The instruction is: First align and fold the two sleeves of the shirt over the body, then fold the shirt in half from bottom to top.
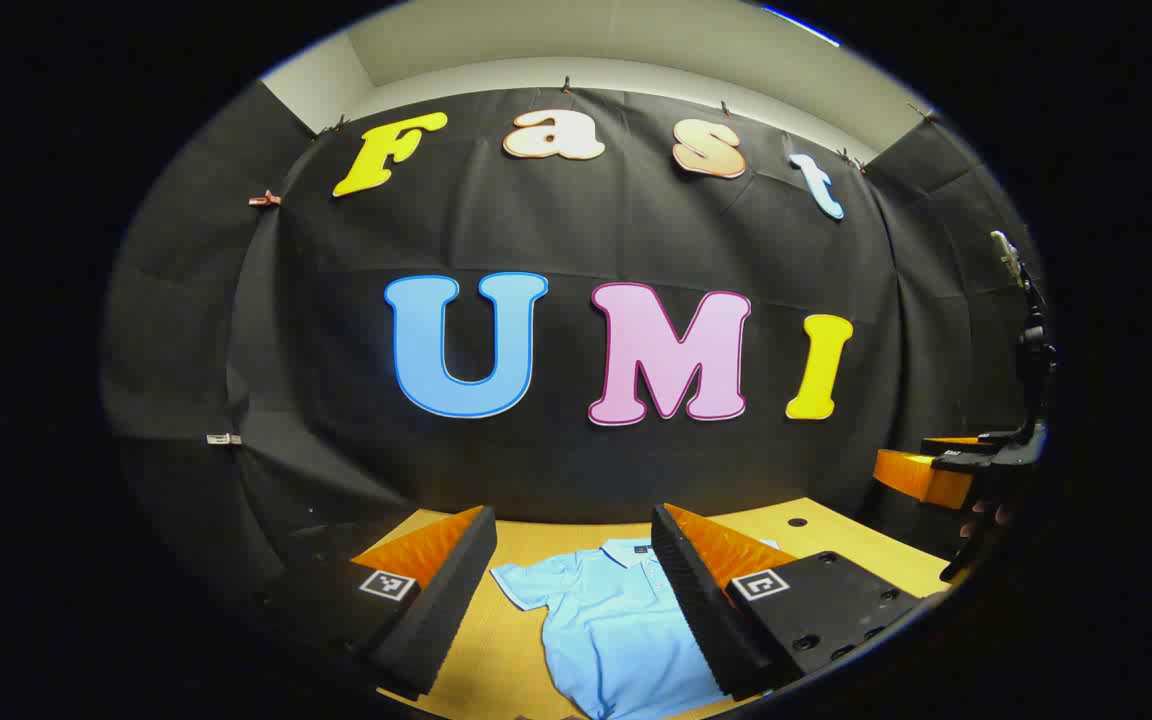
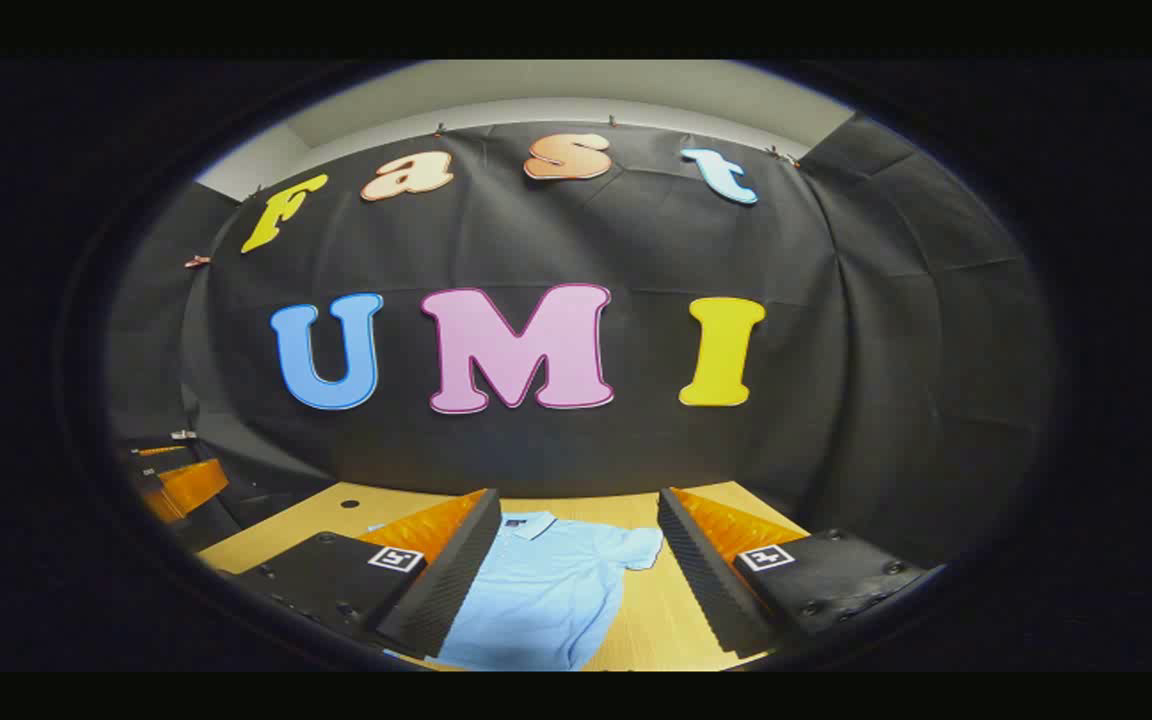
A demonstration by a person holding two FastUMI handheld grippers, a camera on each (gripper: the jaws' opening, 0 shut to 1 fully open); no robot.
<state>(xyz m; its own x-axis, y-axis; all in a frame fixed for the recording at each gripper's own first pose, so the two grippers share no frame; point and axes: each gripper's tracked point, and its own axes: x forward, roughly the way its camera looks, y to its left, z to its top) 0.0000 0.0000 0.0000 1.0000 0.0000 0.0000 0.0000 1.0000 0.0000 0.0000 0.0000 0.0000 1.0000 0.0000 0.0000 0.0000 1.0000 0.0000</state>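
The shirt (image 1: pixel 616 625) lies flat on the table (image 1: pixel 816 535) at 6 o'clock, sleeves unfolded; left gripper (image 1: pixel 576 590) and right gripper (image 2: pixel 576 575) hover above, jaws apart, seemingly lined up for a sleeve each.

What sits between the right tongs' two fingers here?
In the right gripper view, the light blue shirt lies flat on the wooden table beyond the open right tongs.

Even overhead light — fisheye-warped edges
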